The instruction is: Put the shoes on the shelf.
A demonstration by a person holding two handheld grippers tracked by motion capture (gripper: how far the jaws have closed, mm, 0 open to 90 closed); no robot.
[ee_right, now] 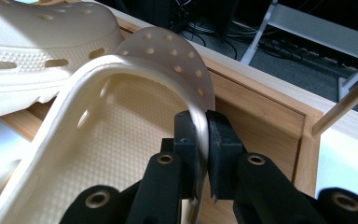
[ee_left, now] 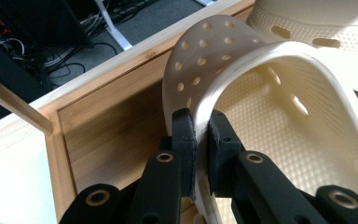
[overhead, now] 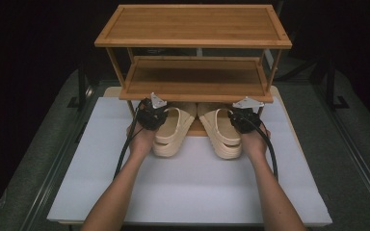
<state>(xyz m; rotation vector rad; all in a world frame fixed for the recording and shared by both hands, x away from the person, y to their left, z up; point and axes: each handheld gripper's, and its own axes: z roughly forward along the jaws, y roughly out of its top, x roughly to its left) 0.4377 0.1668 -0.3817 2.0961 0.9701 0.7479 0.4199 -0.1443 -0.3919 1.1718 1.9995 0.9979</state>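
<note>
Centre of the high view: a pair of cream clogs, toes pointing away from the person, their front ends tucked under the lowest board of a wooden shoe rack (overhead: 192, 77) that stands at the far end of the white bench (overhead: 101, 192).

Left clog (overhead: 173, 132) sits just left of centre, right clog (overhead: 221, 132) just right of it, close together at the toes.

Left tongs (overhead: 150, 115) are closed on the outer side wall of the left clog; in the left gripper view the jaws pinch the perforated upper (ee_left: 205, 60) right at its rim, one jaw inside the shoe, one outside.

Right tongs (overhead: 243, 118) mirror this on the right clog's outer wall; in the right gripper view the thin upper (ee_right: 168, 51) is clamped between the pads the same way.

Why the rim grip: the wall is thin enough to fit between the jaws, and holding each shoe by its outer side keeps the two hands apart.

Both heels lie on the white bench, toes over the rack's bottom tray (ee_left: 107, 121).

Judgement: shoes being placed on or drawn from the lowest level; which one, cannot tell
</note>
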